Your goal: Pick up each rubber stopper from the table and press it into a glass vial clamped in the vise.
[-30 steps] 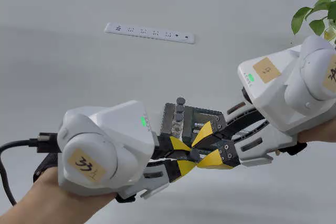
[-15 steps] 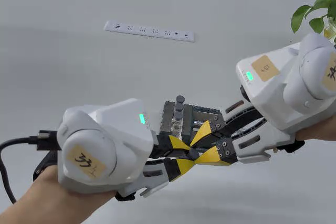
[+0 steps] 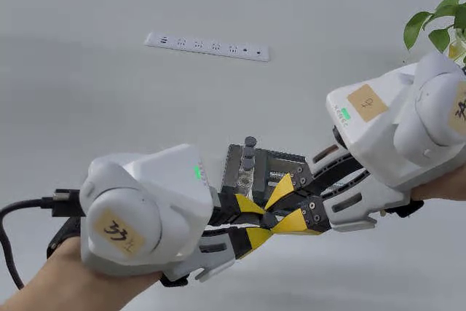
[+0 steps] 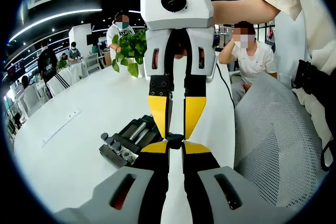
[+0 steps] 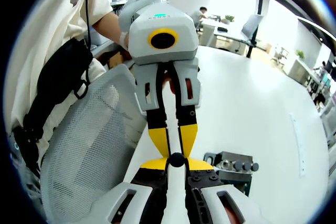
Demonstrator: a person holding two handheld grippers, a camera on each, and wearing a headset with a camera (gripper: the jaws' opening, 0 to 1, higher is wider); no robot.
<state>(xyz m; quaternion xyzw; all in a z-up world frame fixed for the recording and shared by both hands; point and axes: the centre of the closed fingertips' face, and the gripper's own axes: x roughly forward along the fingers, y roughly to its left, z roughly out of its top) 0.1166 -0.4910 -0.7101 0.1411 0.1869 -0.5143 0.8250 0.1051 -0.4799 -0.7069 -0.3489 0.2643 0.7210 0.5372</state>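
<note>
White desk [image 3: 87, 92] in an open office, power strip [image 3: 207, 45] toward its far edge. Near the front edge, left gripper [image 4: 175, 146], jaws drawn narrow, met tip to tip with the right gripper [image 5: 177, 165], equally narrow. Both pinched one dark rubber stopper [image 5: 177, 159] on the near side of the vise [image 3: 280, 162]. Looked like three vials [image 3: 248, 154] plugged and the nearest vial [image 3: 246, 178] open, so one pressing left. Plant [image 3: 437, 16] at the far right corner.

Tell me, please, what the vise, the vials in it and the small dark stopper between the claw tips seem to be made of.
The vise looks like metal, perhaps steel or aluminium: dull grey faces and brighter rods. The vials seem to be clear glass, judging by their see-through walls, though they are small here. The stopper is matte black with no shine, so likely rubber.
</note>
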